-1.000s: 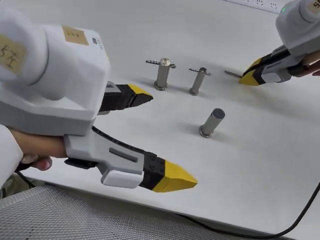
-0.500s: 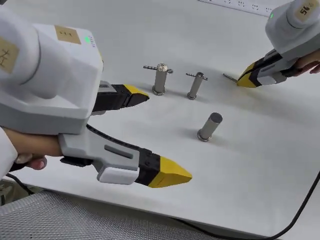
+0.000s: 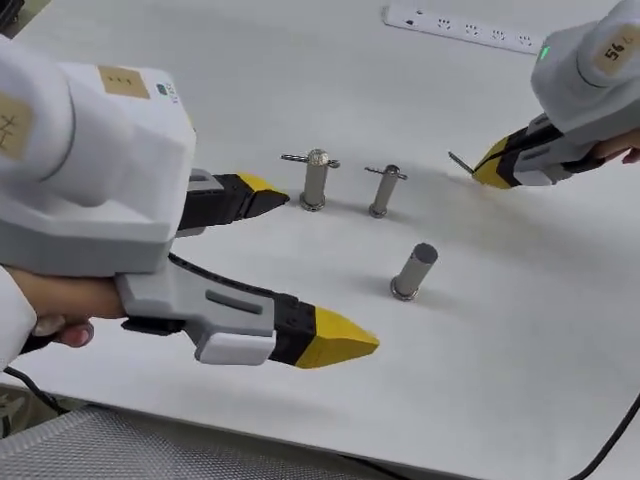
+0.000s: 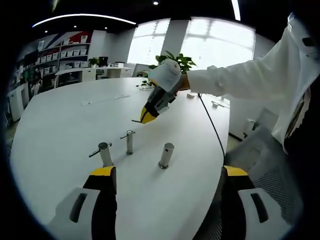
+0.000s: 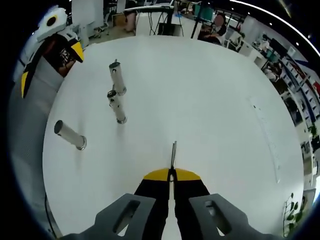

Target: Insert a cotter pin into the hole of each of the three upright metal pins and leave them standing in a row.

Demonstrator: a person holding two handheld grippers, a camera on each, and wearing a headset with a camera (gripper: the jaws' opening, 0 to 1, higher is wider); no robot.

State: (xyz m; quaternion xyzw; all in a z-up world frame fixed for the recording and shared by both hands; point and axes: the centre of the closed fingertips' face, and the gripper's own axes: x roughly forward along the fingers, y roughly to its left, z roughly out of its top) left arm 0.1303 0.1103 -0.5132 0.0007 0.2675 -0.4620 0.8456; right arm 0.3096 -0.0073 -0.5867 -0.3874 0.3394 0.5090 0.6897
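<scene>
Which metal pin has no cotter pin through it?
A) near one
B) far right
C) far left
A: the near metal pin has a bare top; the far left pin and far right pin each carry one.

white table (image 3: 520, 340), silver-grey metal pins (image 3: 413, 271), dark grey cotter pin (image 3: 460, 162); left gripper (image 3: 330, 272) and right gripper (image 3: 479, 172) have white bodies, black jaws, yellow tips; white power strip (image 3: 465, 30)

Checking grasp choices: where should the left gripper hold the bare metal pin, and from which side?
Probably take the bare metal pin low on its shaft, above the flared base, left gripper from the near side, away from the other two pins; upright, it needs its top free.
</scene>
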